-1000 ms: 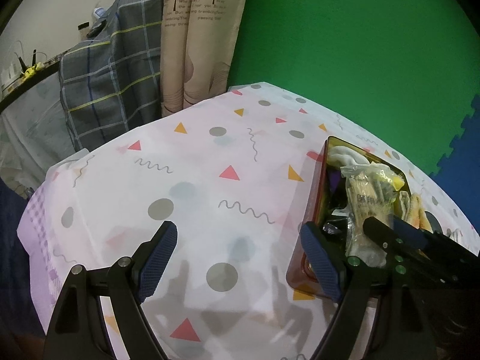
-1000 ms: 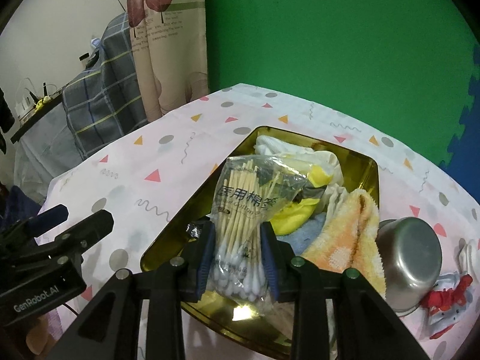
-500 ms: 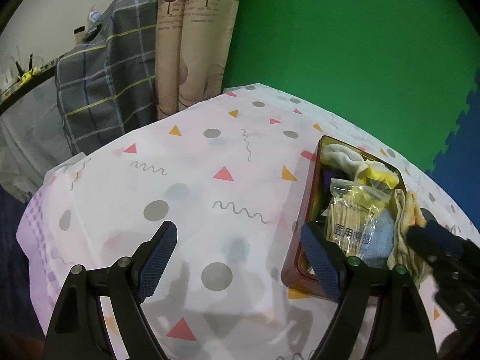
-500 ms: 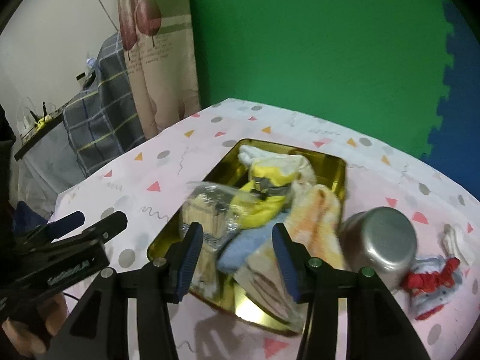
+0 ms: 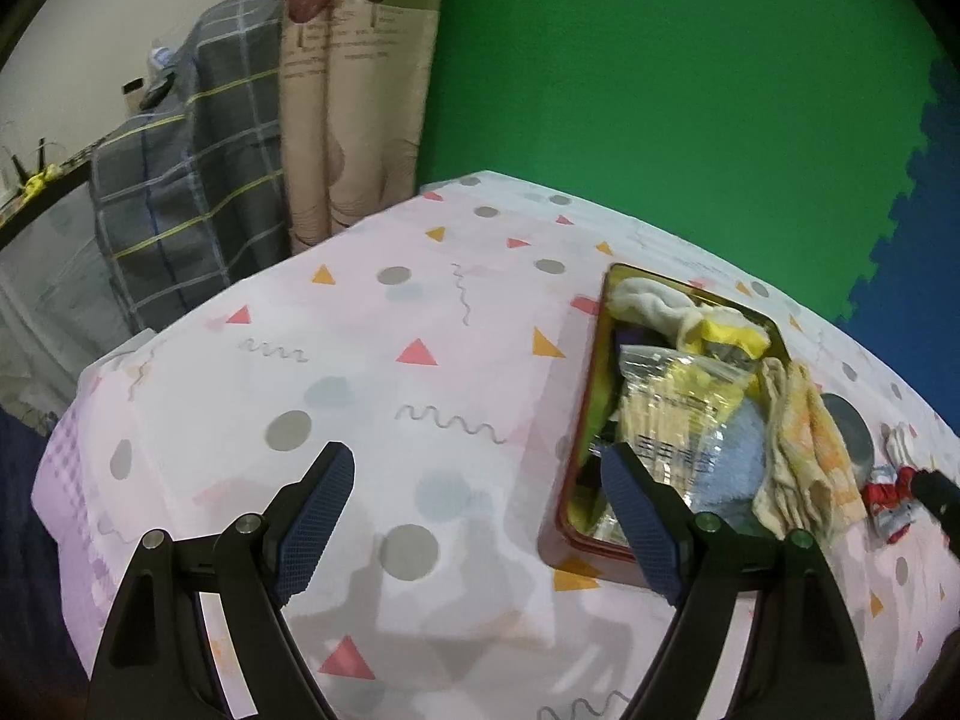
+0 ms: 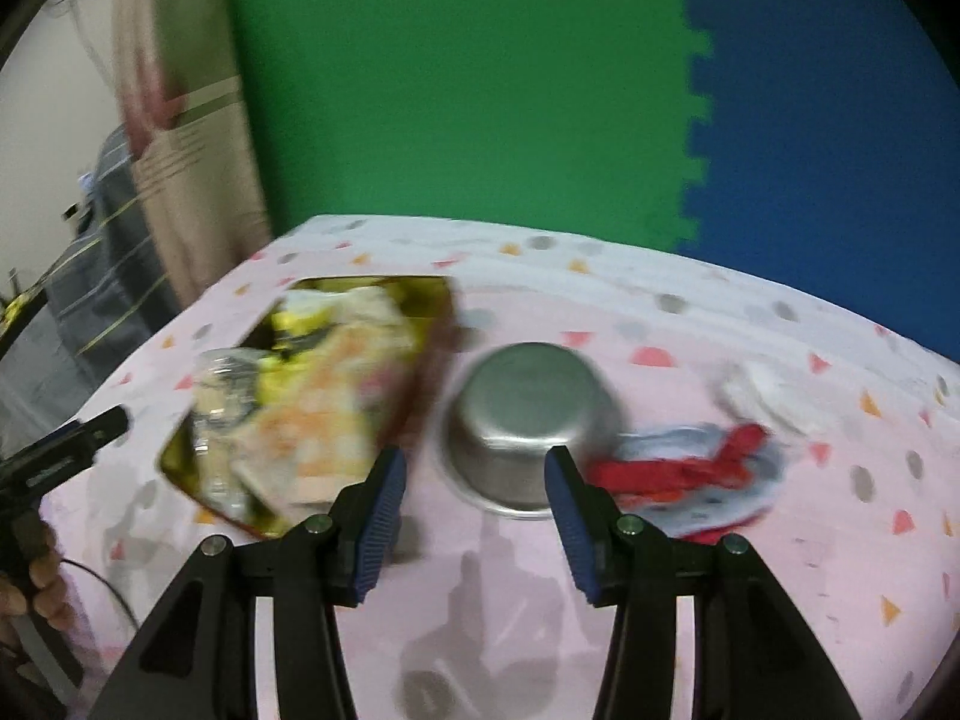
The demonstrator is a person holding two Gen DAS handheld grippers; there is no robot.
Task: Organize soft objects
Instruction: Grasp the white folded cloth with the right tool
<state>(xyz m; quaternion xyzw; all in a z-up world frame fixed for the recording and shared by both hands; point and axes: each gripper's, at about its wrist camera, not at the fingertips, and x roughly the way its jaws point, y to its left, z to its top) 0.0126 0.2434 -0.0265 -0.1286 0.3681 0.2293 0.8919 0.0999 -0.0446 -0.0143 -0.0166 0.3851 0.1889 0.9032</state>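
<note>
Soft objects fill the gold tin (image 5: 591, 414) at the right of the left wrist view: a white-and-yellow sock (image 5: 690, 315), a clear bag of cotton swabs (image 5: 672, 414), a blue cloth (image 5: 735, 468) and an orange-checked towel (image 5: 804, 456) draped over the tin's near edge. Still out on the desk (image 5: 372, 372) are a red-and-pale-blue fabric piece (image 6: 702, 474) and a small white one (image 6: 762, 390), at the right of the right wrist view, just beyond an upturned steel bowl (image 6: 531, 420)

Right claw (image 6: 474, 516) stands part open and empty, its jaws having just been opening with nothing now between them; it hangs above the desk with the bowl framed in its gap. Left claw (image 5: 480, 531) is wide open, holding nothing, over bare cloth at the lower left beside the tin

My read: the red fabric piece comes next. It looks light, limp and crushable, so it should bunch and sag rather than slide. A pinch on the thick red middle fold looks safer than a thin edge, which could slip free or drag the tablecloth. The bowl sits just beside it, so a careless approach might knock it
</note>
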